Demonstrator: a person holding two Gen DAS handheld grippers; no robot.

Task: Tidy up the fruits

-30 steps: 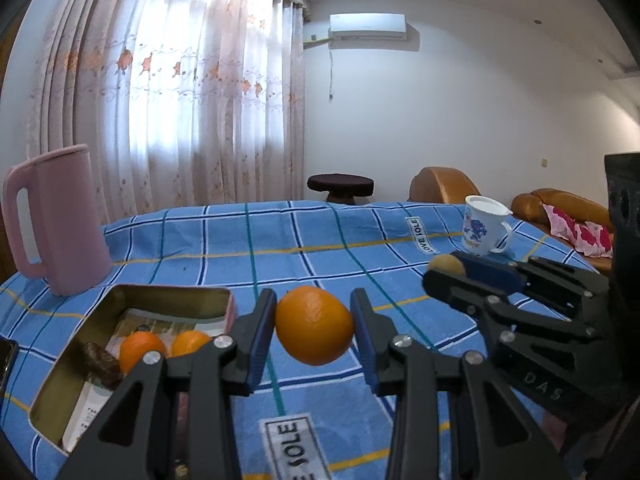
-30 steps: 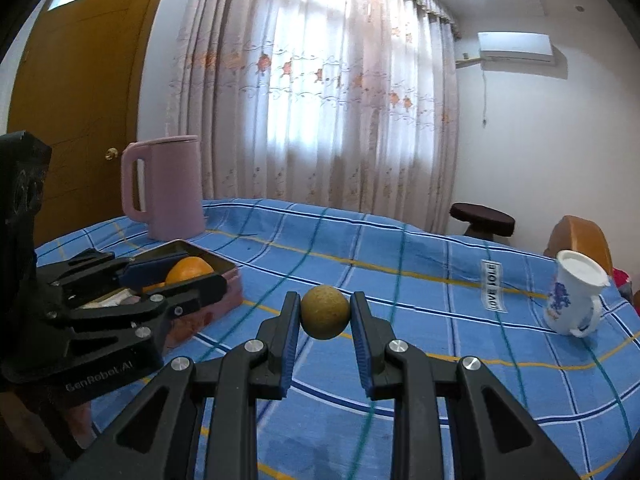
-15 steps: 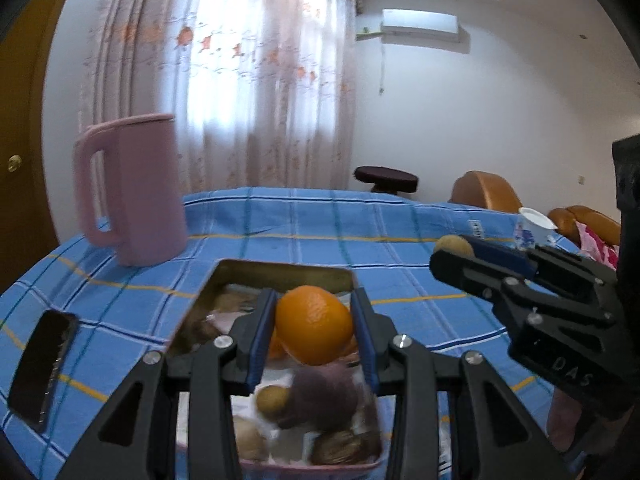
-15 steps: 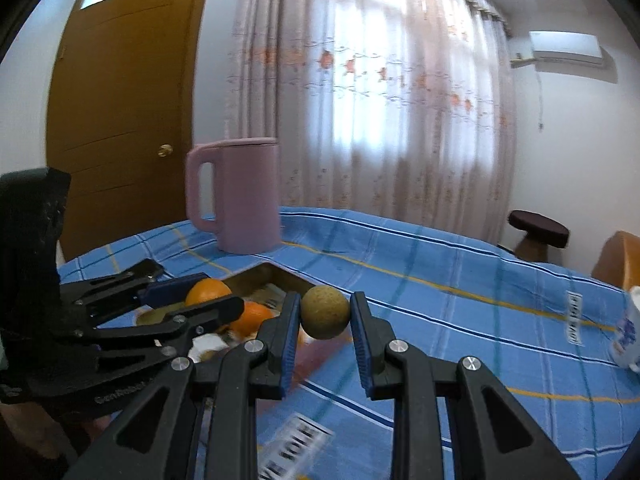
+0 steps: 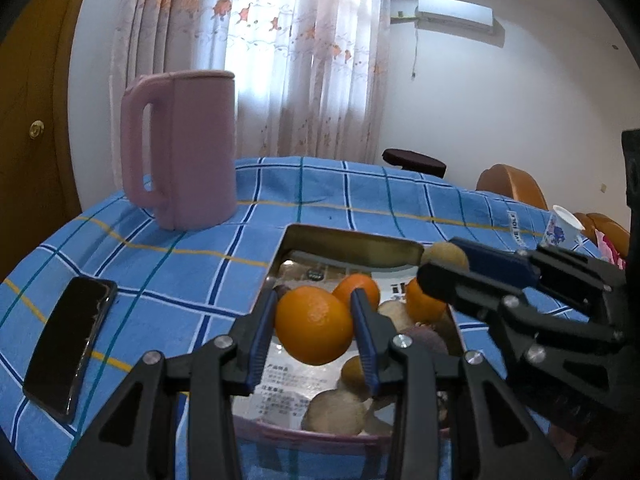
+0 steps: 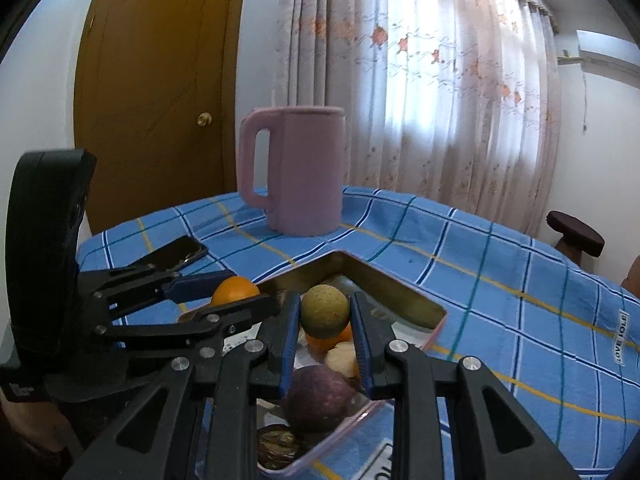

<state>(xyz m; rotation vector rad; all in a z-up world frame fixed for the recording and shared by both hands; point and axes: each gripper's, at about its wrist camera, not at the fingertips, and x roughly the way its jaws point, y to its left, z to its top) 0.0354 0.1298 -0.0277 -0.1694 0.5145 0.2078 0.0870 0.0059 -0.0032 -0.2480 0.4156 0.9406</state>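
Note:
My left gripper [image 5: 314,326] is shut on an orange [image 5: 314,324] and holds it above the open metal tin [image 5: 352,240]. The tin holds two more oranges [image 5: 358,286], a purple fruit [image 6: 320,398] and several brownish fruits. My right gripper [image 6: 325,332] is shut on a small brown-green round fruit [image 6: 325,311], also above the tin [image 6: 396,300]. In the left wrist view the right gripper [image 5: 444,264] comes in from the right over the tin's far corner. In the right wrist view the left gripper [image 6: 236,294] shows at left with its orange [image 6: 234,290].
A tall pink jug [image 5: 184,148] stands behind the tin on the blue checked tablecloth [image 5: 360,192]. A black phone [image 5: 70,344] lies left of the tin. A white floral cup [image 5: 562,228] stands far right. A stool and sofa are beyond the table.
Both grippers have moved left with their fruits and now hang over the tin. The tin has come closer and lower in both views; the jug looms nearer.

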